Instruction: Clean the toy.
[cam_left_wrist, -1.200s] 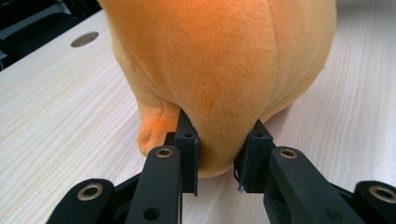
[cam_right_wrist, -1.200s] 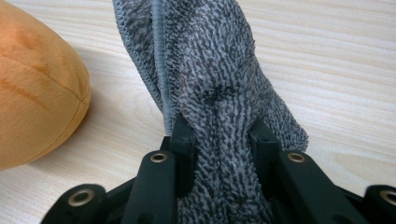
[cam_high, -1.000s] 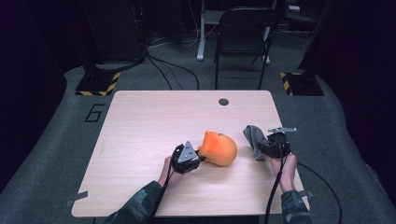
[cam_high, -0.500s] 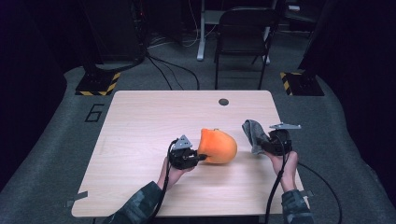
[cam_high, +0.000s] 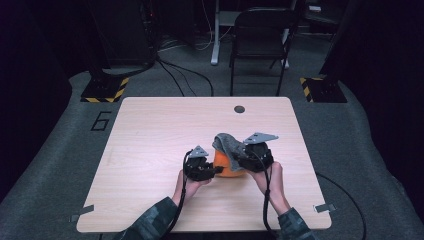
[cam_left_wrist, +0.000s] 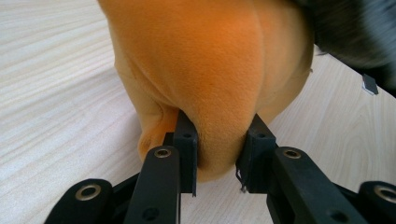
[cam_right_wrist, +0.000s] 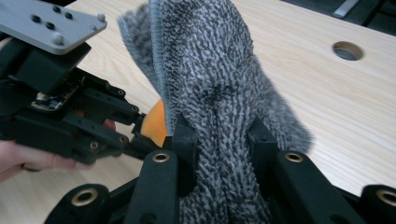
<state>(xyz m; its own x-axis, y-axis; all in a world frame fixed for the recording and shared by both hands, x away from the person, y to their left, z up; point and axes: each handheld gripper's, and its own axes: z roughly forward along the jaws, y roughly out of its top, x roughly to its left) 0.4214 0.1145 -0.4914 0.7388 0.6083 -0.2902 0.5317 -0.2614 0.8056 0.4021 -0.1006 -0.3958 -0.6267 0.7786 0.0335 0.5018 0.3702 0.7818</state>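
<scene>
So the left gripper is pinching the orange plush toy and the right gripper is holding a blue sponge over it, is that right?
Not quite. The left gripper does pinch the orange plush toy, but the right gripper holds a grey knitted cloth, not a blue sponge. The right gripper view shows its grey woven texture clamped between the jaws, above the toy.

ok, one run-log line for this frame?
left gripper: shut on orange plush | right gripper: shut on grey cloth | cloth over plush, on wooden table
</scene>
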